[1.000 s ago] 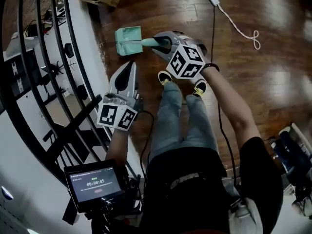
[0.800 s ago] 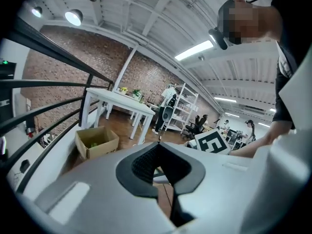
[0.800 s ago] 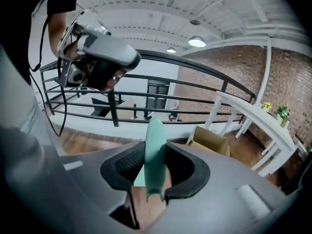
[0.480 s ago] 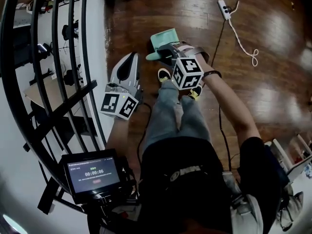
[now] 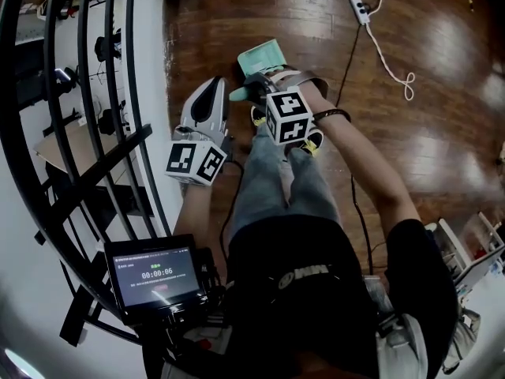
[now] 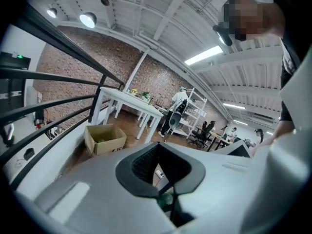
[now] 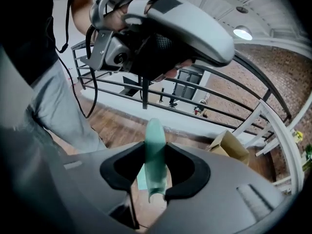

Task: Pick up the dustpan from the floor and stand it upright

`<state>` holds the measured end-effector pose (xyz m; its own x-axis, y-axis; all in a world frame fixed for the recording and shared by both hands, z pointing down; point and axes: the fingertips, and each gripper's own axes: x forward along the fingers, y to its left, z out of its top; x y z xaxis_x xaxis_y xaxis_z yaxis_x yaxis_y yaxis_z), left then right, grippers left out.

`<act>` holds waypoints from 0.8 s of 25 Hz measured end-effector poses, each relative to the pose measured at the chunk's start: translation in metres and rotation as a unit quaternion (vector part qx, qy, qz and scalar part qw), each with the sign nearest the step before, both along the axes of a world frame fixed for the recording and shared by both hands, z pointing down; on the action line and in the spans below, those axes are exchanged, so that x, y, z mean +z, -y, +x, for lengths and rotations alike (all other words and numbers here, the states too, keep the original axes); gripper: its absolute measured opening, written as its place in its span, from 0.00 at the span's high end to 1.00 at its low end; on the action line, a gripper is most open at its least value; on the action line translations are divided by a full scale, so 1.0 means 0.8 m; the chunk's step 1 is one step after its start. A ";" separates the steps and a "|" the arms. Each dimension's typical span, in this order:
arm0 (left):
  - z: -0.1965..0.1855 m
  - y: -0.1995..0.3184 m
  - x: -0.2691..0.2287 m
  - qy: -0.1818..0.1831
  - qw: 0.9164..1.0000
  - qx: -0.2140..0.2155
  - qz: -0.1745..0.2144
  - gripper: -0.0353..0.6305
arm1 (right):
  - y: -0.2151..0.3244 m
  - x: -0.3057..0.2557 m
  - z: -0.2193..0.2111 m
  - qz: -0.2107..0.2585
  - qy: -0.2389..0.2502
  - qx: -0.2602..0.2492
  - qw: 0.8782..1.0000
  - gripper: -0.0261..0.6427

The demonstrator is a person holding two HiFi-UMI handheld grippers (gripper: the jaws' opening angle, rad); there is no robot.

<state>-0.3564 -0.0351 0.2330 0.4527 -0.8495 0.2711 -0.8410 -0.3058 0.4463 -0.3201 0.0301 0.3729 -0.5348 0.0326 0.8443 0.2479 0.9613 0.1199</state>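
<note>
The dustpan (image 5: 260, 57) was seen over the wooden floor (image 5: 442, 93), its handle pinched by the right gripper (image 5: 252, 91), with the pan at twelve o'clock from the jaws. The left gripper (image 5: 211, 89), at eight o'clock, was pressed together and empty.

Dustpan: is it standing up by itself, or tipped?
Tilted, not standing by itself. The right tool grips the dustpan by its green handle, pan end toward the wooden floor. Whether it touches the floor, cannot tell.
</note>
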 end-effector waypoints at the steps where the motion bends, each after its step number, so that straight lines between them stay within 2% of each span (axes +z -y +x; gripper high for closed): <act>1: -0.003 0.002 0.000 -0.001 1.000 -0.005 0.000 0.92 | -0.002 0.002 -0.006 0.003 -0.004 -0.011 1.000 0.75; 5: -0.014 0.008 0.000 0.000 1.000 -0.020 0.005 0.92 | -0.012 0.012 -0.019 0.003 -0.008 -0.032 0.999 0.75; 13: -0.026 0.003 0.016 0.012 0.999 -0.039 0.005 0.92 | -0.032 0.043 -0.028 -0.027 0.007 -0.027 0.999 0.74; 20: -0.024 0.011 0.008 0.028 0.999 -0.042 0.003 0.92 | -0.012 0.049 -0.019 -0.046 0.015 0.005 0.999 0.76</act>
<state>-0.3755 -0.0437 0.2398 0.3638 -0.8854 0.2893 -0.8874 -0.2350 0.3966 -0.3352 0.0400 0.4118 -0.5607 0.1032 0.8216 0.2354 0.9711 0.0386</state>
